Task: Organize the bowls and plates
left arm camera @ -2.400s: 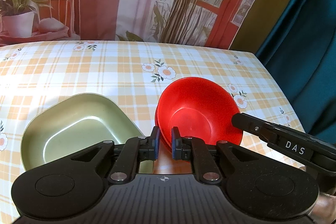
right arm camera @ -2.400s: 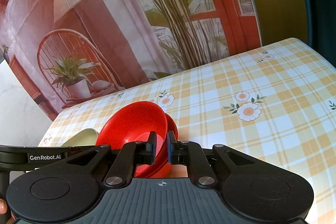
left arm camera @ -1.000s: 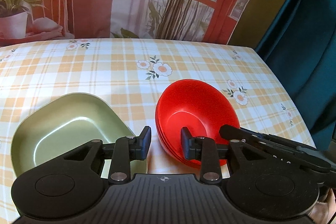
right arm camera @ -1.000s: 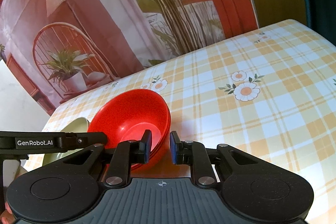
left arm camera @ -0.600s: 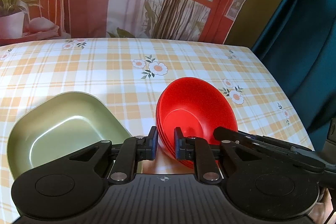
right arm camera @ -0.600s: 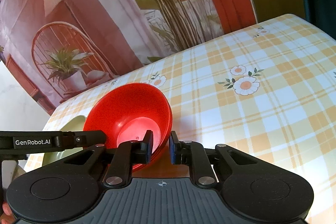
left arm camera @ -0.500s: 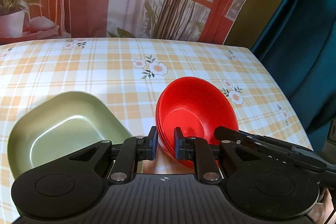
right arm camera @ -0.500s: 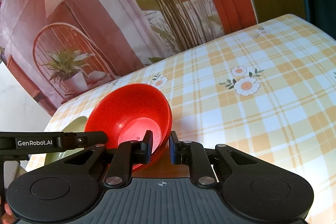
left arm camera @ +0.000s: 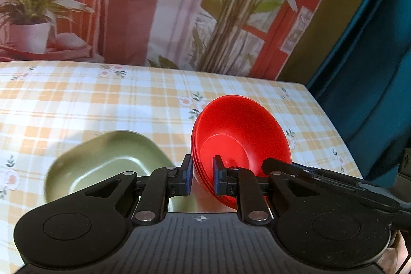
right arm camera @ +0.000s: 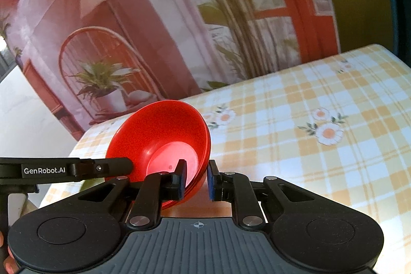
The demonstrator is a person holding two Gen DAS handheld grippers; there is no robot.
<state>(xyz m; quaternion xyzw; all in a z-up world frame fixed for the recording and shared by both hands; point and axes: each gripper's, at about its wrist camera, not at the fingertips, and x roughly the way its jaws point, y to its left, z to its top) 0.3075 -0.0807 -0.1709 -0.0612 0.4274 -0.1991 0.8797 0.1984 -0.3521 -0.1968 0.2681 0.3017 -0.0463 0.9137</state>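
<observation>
A stack of red bowls (left arm camera: 241,135) hangs tilted above the checked tablecloth, held from both sides. My left gripper (left arm camera: 201,176) is shut on the stack's near left rim, one pad inside and one outside. In the right wrist view my right gripper (right arm camera: 195,181) is shut on the opposite rim of the same red bowls (right arm camera: 159,135). An olive green dish (left arm camera: 108,161) lies on the cloth to the left of the stack. A finger (left arm camera: 321,179) of the right gripper reaches in from the right.
The table (left arm camera: 102,99) carries a yellow plaid cloth with daisies. A printed backdrop (left arm camera: 154,4) of plants and a red window stands behind it. A teal curtain (left arm camera: 372,68) hangs past the table's right edge.
The left jaws, open a second ago, have closed on the bowls' rim. Both grippers have risen with the stack, which now tilts more steeply off the cloth.
</observation>
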